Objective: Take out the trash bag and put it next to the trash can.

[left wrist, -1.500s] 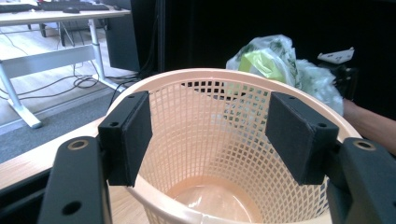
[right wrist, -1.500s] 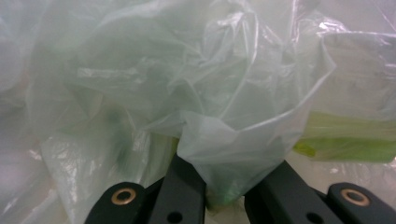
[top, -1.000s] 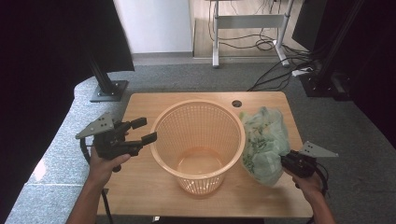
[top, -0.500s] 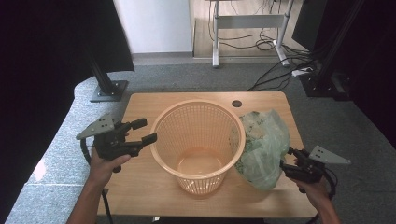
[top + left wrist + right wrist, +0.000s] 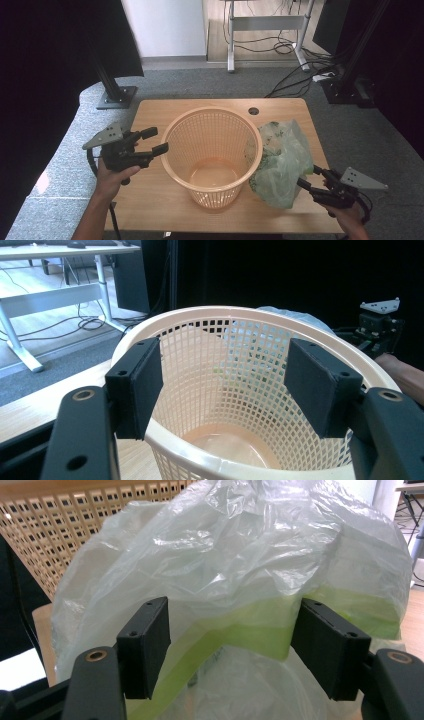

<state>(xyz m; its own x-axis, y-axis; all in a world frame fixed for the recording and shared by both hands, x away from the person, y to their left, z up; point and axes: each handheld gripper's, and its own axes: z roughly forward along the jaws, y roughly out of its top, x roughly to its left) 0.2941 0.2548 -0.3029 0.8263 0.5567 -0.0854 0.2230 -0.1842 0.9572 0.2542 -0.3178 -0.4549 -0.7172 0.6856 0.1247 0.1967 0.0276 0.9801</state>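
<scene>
Right gripper (image 5: 306, 178) just opened, empty, bag (image 5: 280, 162) upright against basket (image 5: 212, 152), left gripper (image 5: 156, 141) open, empty.

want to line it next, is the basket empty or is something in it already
Empty. The high view shows the bare bottom of the orange basket; the plastic bag stands outside it, against its right side on the table.
</scene>
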